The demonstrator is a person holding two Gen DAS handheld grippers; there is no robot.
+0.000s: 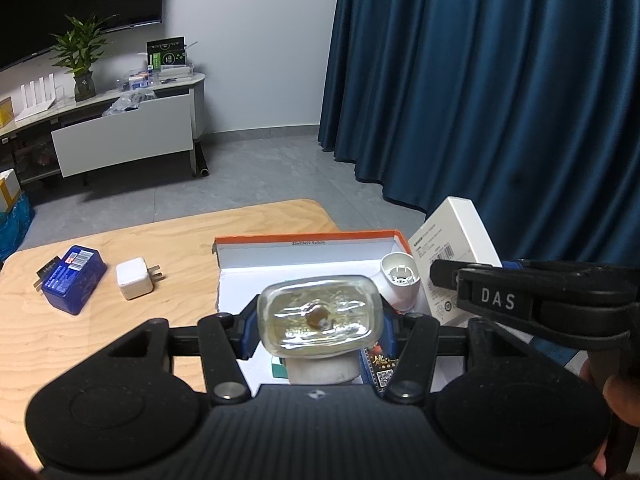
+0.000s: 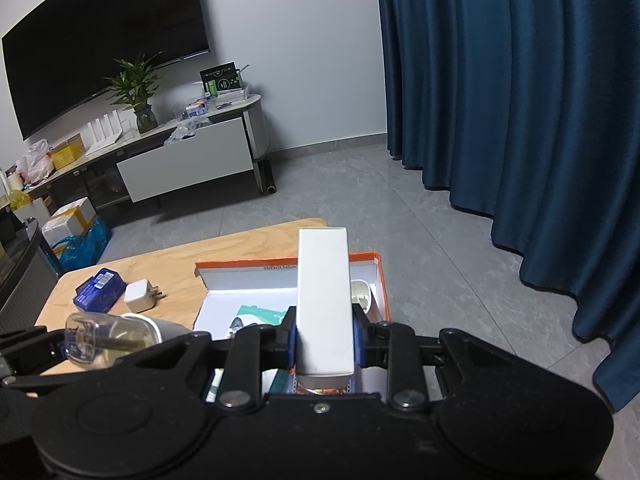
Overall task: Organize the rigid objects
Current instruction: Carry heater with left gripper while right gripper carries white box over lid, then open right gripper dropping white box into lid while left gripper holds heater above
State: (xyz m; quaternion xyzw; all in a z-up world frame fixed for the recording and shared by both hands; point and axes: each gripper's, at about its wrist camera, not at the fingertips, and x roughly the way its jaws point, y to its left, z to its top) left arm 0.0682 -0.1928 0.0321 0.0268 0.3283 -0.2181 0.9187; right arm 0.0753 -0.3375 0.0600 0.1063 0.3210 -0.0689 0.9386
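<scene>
Two tongs loaded. Left tongs (image 1: 318, 312) clamped on clear-capped bottle (image 1: 318, 314), above tray (image 1: 304, 246). Right tongs (image 2: 325, 340) clamped on white box (image 2: 325, 300), held upright over same tray. Blue box (image 1: 72, 278) and charger (image 1: 134, 278) lie left of left tongs, on table (image 1: 160, 320).

Landmark: orange-rimmed tray (image 1: 304, 237), open, white inside, on the wooden table.
Clear-capped bottle (image 1: 318, 314): held above the tray, cap end forward.
White carton (image 2: 325, 300): upright over the tray's right half.
White charger (image 1: 134, 278): left of the tray.
Blue box (image 1: 72, 280): farther left.
</scene>
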